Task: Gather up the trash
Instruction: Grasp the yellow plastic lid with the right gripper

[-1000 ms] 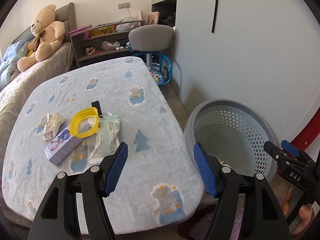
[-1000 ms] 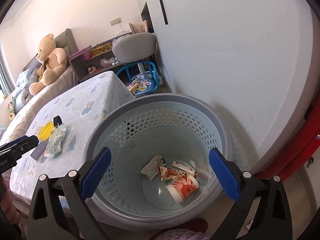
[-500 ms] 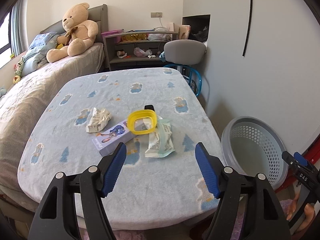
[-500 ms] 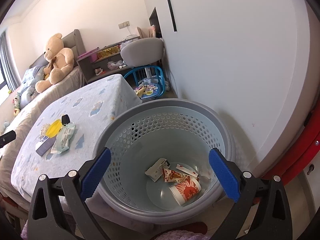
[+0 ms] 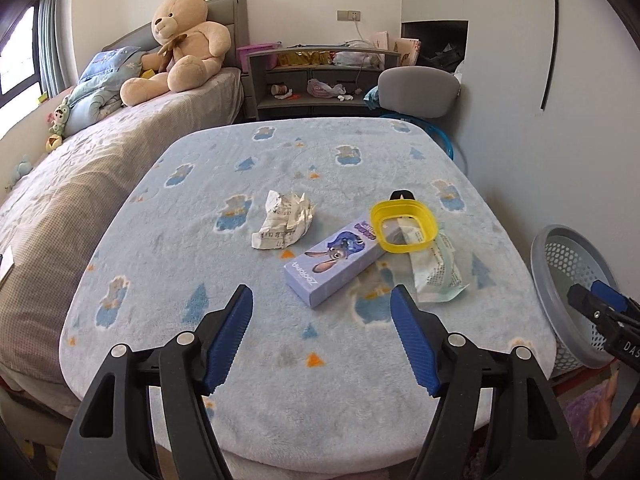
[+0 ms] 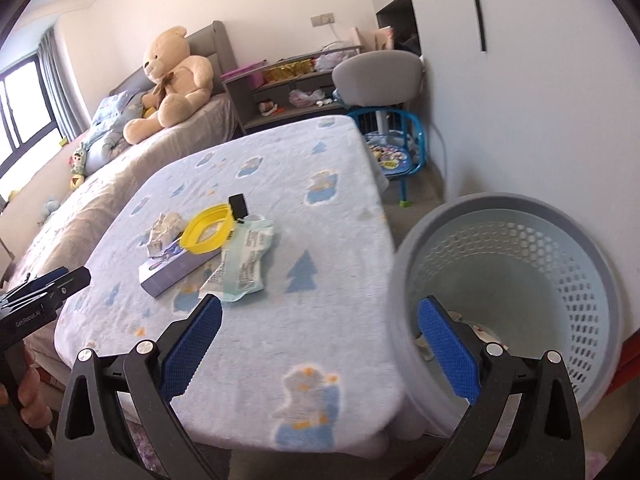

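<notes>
On the blue blanket-covered table (image 5: 224, 344) lie a crumpled paper (image 5: 284, 220), a purple cartoon box (image 5: 336, 262), a yellow ring-shaped lid (image 5: 403, 226), a pale green wrapper (image 5: 434, 272) and a small black object (image 5: 401, 195). My left gripper (image 5: 322, 334) is open and empty, above the table's near edge, short of the box. My right gripper (image 6: 318, 342) is open and empty, over the table's corner beside the grey perforated basket (image 6: 560, 248), which holds some trash (image 6: 484, 330). The same items show in the right wrist view: the box (image 6: 176, 266), the lid (image 6: 208, 230), the wrapper (image 6: 244, 264).
A bed with a large teddy bear (image 5: 180, 44) lies left of the table. A grey shelf (image 5: 320, 80), a grey chair (image 5: 418, 88) and a small blue child's chair (image 6: 394, 152) stand behind it. A white wall runs along the right, behind the basket (image 5: 568, 256).
My left gripper swung left from the basket side to face the trash on the table. My right gripper pulled back and left from over the basket to the table's corner. Both stayed open.
</notes>
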Demonstrator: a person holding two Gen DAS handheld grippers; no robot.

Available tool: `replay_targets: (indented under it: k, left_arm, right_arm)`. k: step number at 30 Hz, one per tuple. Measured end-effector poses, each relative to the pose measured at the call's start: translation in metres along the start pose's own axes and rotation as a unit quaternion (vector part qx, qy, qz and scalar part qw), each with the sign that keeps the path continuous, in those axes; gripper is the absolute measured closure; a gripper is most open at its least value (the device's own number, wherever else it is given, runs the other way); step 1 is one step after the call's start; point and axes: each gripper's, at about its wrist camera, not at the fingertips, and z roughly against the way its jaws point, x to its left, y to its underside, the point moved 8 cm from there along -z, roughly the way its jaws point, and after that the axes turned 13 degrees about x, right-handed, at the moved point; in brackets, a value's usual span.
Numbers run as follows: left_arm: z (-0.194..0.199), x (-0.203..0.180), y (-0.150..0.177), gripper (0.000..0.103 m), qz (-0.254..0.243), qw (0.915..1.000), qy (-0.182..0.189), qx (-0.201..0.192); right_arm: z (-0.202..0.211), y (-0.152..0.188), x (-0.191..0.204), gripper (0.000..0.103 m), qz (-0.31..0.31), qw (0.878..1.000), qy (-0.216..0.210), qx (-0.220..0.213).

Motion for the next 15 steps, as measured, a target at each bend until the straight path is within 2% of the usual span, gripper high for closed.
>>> replay_targets:
  k: [5, 15]
  left_arm:
    - [-0.019, 0.018, -0.007, 0.035, 0.01, 0.9999, 0.006, 0.005]
    - [-0.051, 0.04, -0.019, 0.035, 0.018, 0.9997, 0.015, 0.012]
  right_arm:
    - [-0.034, -0.014, 0.041, 0.007, 0.026, 0.999, 0.004, 0.026]
    - [-0.078, -0.054, 0.091, 0.007, 0.051, 0.998, 0.003, 0.034]
